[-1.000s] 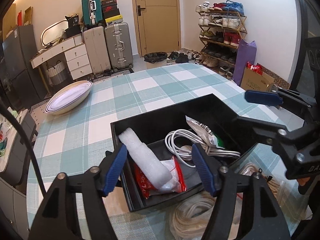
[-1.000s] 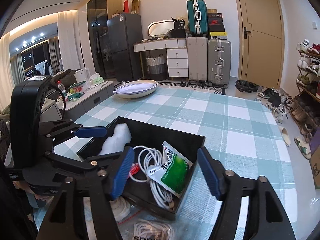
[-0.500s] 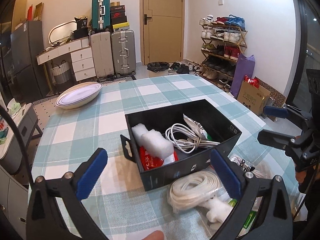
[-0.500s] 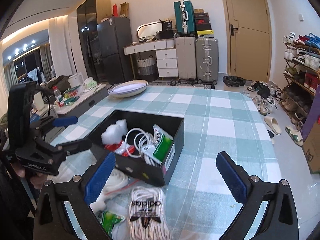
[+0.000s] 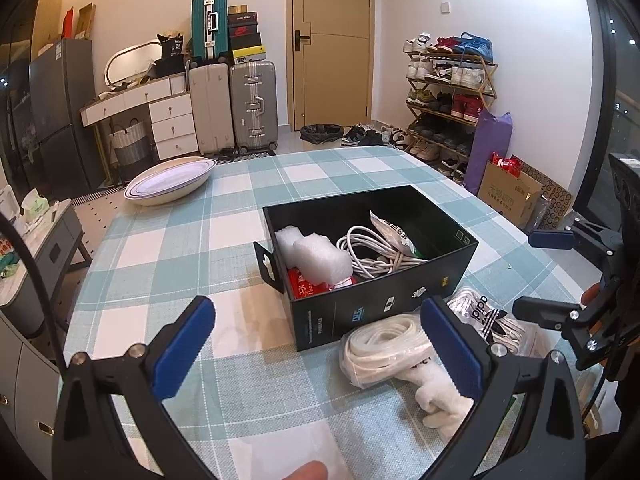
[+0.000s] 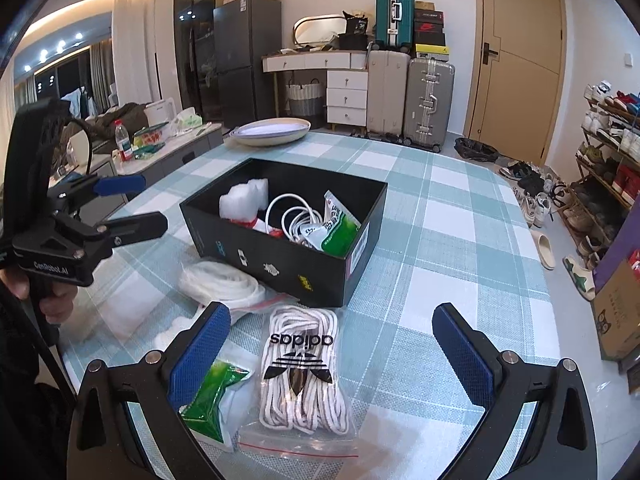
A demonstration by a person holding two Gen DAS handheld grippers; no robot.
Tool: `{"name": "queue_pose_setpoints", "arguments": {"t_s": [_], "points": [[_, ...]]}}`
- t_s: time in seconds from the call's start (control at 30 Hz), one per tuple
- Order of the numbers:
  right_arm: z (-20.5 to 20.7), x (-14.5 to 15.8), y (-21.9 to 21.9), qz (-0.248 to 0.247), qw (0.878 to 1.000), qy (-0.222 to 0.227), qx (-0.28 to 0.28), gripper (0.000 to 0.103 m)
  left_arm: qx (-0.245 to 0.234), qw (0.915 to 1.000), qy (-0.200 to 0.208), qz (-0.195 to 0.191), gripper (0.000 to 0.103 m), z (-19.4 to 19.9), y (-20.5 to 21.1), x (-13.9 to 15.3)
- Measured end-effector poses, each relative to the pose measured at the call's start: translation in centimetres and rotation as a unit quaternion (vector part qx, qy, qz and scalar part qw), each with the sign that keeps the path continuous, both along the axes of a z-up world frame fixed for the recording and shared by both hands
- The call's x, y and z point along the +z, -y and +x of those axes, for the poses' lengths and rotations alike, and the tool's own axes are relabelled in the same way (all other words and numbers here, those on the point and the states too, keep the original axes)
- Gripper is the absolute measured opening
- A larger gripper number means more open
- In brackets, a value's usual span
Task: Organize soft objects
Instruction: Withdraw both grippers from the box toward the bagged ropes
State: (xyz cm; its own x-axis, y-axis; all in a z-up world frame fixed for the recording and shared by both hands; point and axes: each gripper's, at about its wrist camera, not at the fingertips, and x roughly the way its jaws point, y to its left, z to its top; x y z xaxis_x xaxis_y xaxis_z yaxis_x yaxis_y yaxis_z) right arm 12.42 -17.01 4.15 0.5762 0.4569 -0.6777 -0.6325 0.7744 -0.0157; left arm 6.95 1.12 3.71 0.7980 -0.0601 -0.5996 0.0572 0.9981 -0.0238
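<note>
A black box (image 5: 384, 304) (image 6: 280, 256) stands on the checked tablecloth. It holds white foam (image 5: 316, 256) (image 6: 244, 200), a coiled white cable (image 5: 372, 252) (image 6: 292, 216), a red packet (image 5: 308, 288) and a green-and-white packet (image 6: 340, 228). In front of the box lie a bagged white strap (image 5: 384, 348) (image 6: 224, 288), an Adidas bag of white laces (image 6: 300, 376) (image 5: 488, 316), a green packet (image 6: 212, 396) and a white soft piece (image 5: 440, 396). My left gripper (image 5: 316, 348) is open and empty, short of the box. My right gripper (image 6: 328, 356) is open and empty over the laces bag.
A stack of shallow white bowls (image 5: 168, 180) (image 6: 272, 130) sits at the far left of the table. Suitcases (image 5: 252, 108), a drawer unit and a door stand behind. A shoe rack (image 5: 448, 96) and a cardboard box (image 5: 512, 192) are to the right of the table.
Both grippers have pulled back from over the box and opened wide. The foam now lies in the box, and the items in front of the box have come into view.
</note>
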Motion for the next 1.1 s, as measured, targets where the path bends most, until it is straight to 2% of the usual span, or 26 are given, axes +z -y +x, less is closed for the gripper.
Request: {"name": "queue_pose_setpoints", "arguments": {"t_s": [0.43,0.83,1.1], "points": [[1.0,-3.1,-0.7,-0.063,0.997,-0.035,-0.002,0.103,-0.019,0.9995,-0.021,-0.016,0.103,0.4,0.3,-0.8],[0.9,-5.1,-1.7,-0.094,0.994,-0.058,0.019,0.103,-0.025,0.9994,-0.021,0.009,0.103,0.6,1.3,-1.5],[1.3,-5.8,-1.3,-0.112,0.991,-0.066,0.008,0.103,-0.037,0.9985,-0.025,0.031,0.103,0.4,2.0,-1.7]]}}
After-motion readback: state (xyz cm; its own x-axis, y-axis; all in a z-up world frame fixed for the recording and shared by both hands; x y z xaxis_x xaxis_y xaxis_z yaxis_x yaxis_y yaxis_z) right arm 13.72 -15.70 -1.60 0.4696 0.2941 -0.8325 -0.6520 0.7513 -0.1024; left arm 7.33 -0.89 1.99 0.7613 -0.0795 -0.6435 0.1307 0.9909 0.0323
